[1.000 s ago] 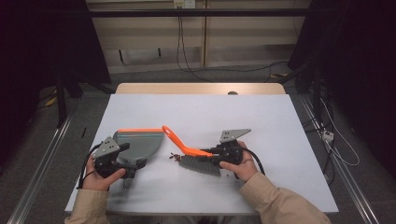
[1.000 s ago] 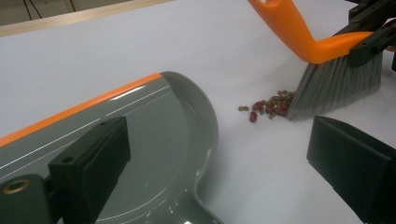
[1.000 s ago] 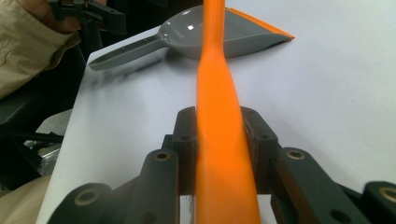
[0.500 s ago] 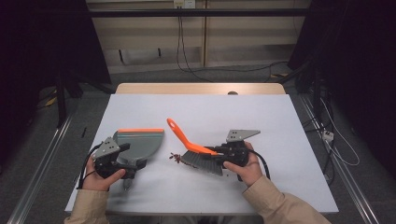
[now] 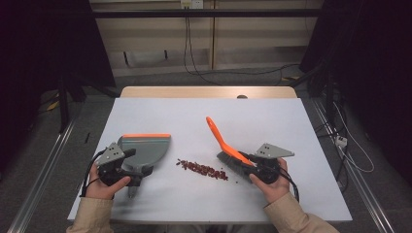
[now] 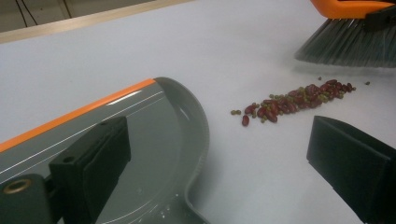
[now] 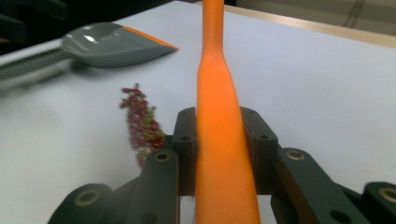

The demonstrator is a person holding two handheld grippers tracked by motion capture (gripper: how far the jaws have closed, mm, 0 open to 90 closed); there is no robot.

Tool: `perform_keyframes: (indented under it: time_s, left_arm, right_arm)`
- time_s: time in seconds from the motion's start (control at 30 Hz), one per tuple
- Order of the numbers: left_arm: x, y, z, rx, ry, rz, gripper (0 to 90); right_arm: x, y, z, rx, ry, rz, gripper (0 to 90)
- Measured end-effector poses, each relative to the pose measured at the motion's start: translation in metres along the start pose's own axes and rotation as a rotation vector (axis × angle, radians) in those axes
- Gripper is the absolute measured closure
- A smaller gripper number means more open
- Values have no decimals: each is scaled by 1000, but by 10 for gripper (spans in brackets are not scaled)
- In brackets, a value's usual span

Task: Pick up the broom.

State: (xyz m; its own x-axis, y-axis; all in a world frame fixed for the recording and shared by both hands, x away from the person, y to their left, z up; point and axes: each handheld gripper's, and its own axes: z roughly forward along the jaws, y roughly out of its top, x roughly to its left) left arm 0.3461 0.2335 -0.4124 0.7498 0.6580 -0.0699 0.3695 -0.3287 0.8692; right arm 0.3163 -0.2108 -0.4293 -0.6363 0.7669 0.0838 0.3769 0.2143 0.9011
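Orange-backed grey-bristled hand brush [image 5: 228,153] pinched by right gripper [image 7: 219,154], bristles beside scattered red beans [image 5: 201,169] for sweeping; left gripper [image 6: 210,154], jaws spread, steadies grey plastic dustpan [image 5: 145,148].

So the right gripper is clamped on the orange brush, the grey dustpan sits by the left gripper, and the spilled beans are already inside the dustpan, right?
Not quite. The beans are not in the dustpan; they lie in a line on the table, between the dustpan and the brush. The high view shows this. The rest holds: the right gripper is clamped on the brush, and the dustpan sits by the left gripper.
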Motion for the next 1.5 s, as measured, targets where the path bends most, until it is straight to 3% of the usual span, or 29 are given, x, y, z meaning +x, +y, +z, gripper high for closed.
perform_keyframes:
  time_s: [0.23,0.47,0.6,0.77,0.83,1.03,1.23,1.5]
  left_arm:
    - [-1,1,-1,-7,0,-6,62]
    - [-1,1,-1,-6,-4,-5,61]
    - [-2,1,-1,-12,-7,-11,62]
    - [-3,3,-1,-14,-12,-8,61]
    - [-3,3,-1,-17,-11,0,61]
    - [-3,6,-3,-34,-22,-7,61]
    - [-4,8,-3,-52,-33,-7,61]
    - [-5,11,-4,-58,-28,4,62]
  right_arm:
    - [-9,-8,-6,17,-100,-5,710]
    - [1,-10,-6,57,-131,-26,694]
    - [2,-3,-2,87,-121,-14,604]
    - [3,6,3,129,-147,-15,641]
    - [4,7,4,134,-152,-3,701]
    - [9,9,3,159,-200,40,714]
    - [17,6,2,128,-251,131,716]
    - [38,2,13,63,-336,125,716]
